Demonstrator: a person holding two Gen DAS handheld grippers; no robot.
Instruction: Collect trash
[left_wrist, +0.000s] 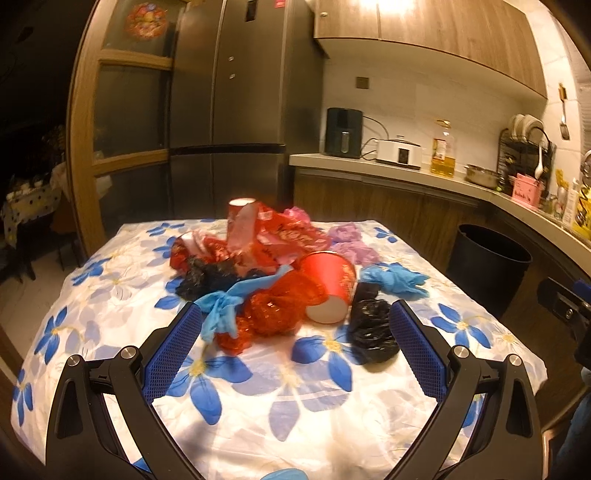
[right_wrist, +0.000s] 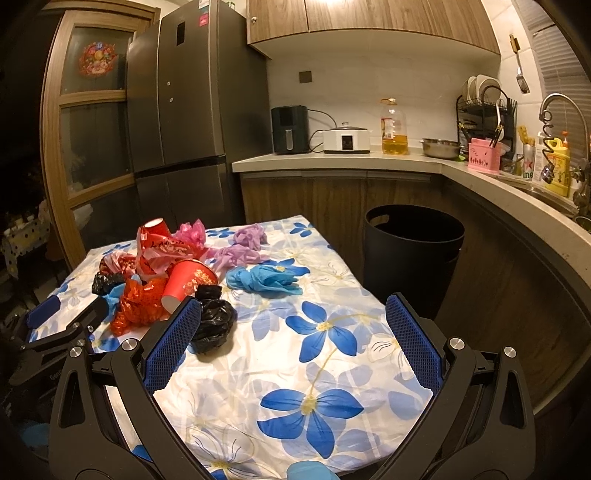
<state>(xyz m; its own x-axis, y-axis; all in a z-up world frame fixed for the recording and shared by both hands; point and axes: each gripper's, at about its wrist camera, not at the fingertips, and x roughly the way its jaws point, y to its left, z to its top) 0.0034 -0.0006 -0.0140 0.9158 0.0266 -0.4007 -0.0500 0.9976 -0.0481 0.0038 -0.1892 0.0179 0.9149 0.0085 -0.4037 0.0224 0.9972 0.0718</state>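
Note:
Trash lies heaped on a table with a blue-flowered cloth (left_wrist: 325, 413): a tipped red paper cup (left_wrist: 328, 286), crumpled red plastic (left_wrist: 275, 314), a black bag (left_wrist: 371, 330), blue gloves (left_wrist: 393, 278), purple gloves (left_wrist: 349, 243) and another red cup (left_wrist: 242, 214). My left gripper (left_wrist: 295, 319) is open, its blue pads spread around the near side of the heap, with nothing between them. My right gripper (right_wrist: 293, 314) is open over bare cloth, right of the black bag (right_wrist: 212, 323); the blue gloves (right_wrist: 264, 278) lie ahead of it. A black trash bin (right_wrist: 413, 254) stands on the floor beyond the table's right corner.
A grey fridge (right_wrist: 184, 110) stands behind the table. The L-shaped counter (right_wrist: 332, 160) carries an air fryer, a cooker, an oil bottle (right_wrist: 394, 127), a steel bowl, a dish rack and a sink tap. The left gripper's fingers (right_wrist: 74, 317) show at the table's left edge.

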